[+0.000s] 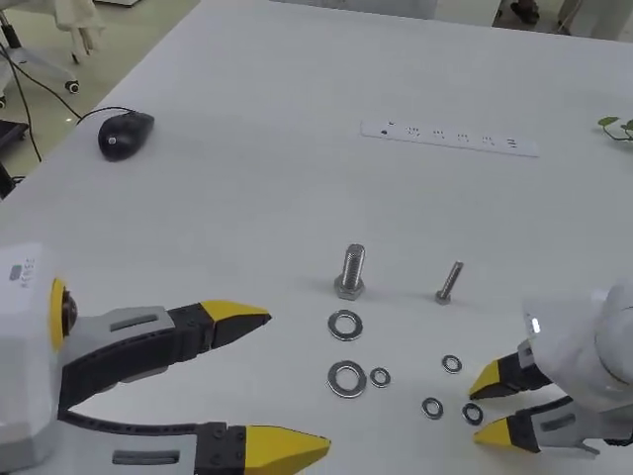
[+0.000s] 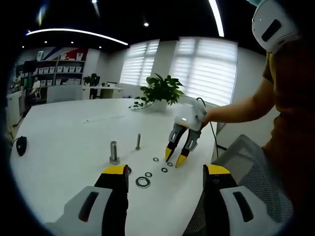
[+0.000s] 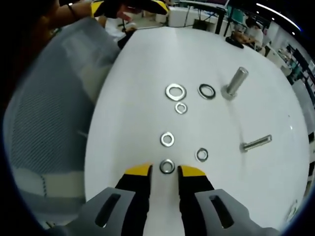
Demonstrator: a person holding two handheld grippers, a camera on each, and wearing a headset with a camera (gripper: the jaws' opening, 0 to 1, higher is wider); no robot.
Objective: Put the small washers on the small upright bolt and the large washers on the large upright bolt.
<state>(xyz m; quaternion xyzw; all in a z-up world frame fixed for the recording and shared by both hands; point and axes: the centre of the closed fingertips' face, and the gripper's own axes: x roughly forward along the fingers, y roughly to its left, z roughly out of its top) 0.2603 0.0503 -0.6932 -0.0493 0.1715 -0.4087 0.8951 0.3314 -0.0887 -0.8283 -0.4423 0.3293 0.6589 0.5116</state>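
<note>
The right gripper [image 1: 477,409] is down at the table top [image 1: 247,198] with its jaws parted, one yellow tip on each side of a small washer [image 3: 167,166]. The washer lies flat and unlifted, and contact with either tip cannot be confirmed. The left gripper [image 1: 297,382] hangs at the near left with its jaws wide apart and nothing between them. The remaining small washers [image 1: 452,364] lie scattered close by, flat and apart from one another. The two large washers [image 1: 346,378] lie in front of the large upright bolt [image 1: 351,272], and the small upright bolt [image 1: 450,282] stands to its right. No washer is on either bolt. In my assessment the washer is a thin metal ring: light, rigid, smooth and not fragile. Lying flush on a slick surface, it is likely to skid or flip under a careless pinch. The sound hold is across its outer edge, tips low against the table, with the centre hole left free for the shank. Both bolts appear to stand on their heads with nothing holding them, so a knock could topple them, the slender one most readily. The surface is white, smooth and level. A computer mouse [image 1: 126,134] and a power strip [image 1: 450,137] lie well apart from the work. The room is a lit office with a potted plant [image 2: 160,91], window blinds [image 2: 206,69] and a mesh chair [image 3: 54,98] at the table edge.
</note>
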